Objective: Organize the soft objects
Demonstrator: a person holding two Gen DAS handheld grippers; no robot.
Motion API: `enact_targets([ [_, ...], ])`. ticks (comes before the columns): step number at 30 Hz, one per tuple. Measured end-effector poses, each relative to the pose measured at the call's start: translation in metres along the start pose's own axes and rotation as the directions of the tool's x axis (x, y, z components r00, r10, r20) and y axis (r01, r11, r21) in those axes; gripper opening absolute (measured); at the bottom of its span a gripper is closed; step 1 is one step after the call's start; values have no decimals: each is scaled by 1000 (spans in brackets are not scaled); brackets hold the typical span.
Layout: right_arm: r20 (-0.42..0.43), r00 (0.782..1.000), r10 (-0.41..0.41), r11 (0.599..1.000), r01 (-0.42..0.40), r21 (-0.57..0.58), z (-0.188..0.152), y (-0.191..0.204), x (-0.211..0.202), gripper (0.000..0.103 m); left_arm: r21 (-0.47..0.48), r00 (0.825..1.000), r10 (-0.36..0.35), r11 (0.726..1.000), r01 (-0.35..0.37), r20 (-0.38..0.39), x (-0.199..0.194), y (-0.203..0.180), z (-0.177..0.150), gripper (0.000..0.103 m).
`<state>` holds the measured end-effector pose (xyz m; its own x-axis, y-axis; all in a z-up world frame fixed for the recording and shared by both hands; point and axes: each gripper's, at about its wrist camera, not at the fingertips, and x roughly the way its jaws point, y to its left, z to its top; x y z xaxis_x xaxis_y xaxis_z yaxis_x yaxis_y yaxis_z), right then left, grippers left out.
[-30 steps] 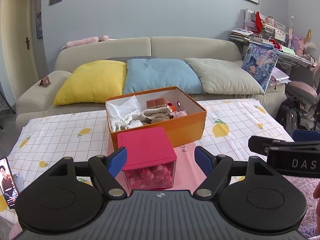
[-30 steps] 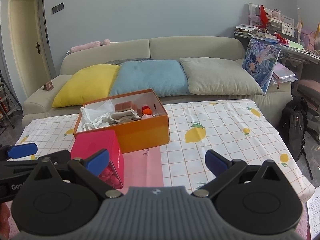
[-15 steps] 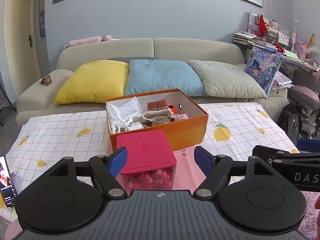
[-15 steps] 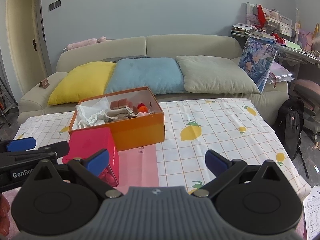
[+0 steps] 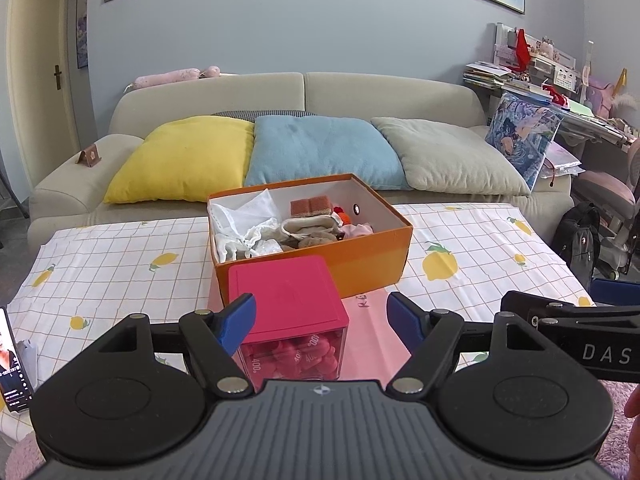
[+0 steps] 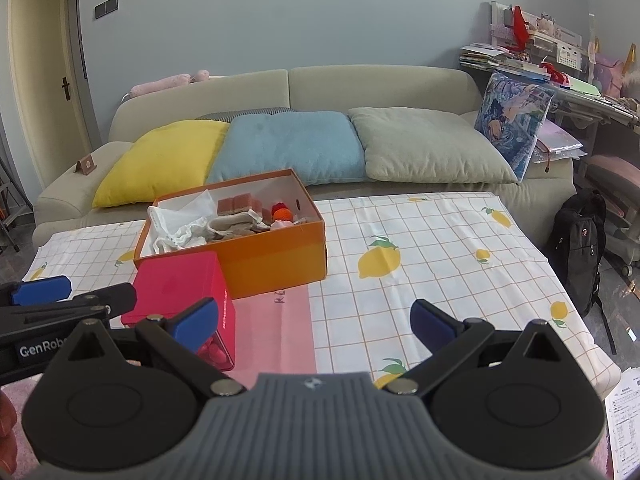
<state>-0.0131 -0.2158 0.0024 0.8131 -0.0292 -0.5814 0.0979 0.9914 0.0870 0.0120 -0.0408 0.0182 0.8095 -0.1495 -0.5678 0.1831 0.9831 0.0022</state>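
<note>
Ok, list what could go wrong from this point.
1. The left gripper is open, with the pink-lidded clear box just ahead; reaching over it for the orange box might knock it.
2. The white cloth and beige items are piled together, so a pinch may drag out several.
3. The right gripper, also open, sits close beside the left; they could collide.

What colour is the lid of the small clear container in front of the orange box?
Bright pink-red lid, plain with no pattern; it shows best in the left wrist view.
</note>
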Motion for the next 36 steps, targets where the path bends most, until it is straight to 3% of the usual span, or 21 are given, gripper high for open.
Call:
enact_targets([
  [36, -13, 1000, 3, 1000, -3, 1, -3, -4, 3, 100, -4, 1000, -11, 1000, 11, 4, -3, -2, -1, 87],
])
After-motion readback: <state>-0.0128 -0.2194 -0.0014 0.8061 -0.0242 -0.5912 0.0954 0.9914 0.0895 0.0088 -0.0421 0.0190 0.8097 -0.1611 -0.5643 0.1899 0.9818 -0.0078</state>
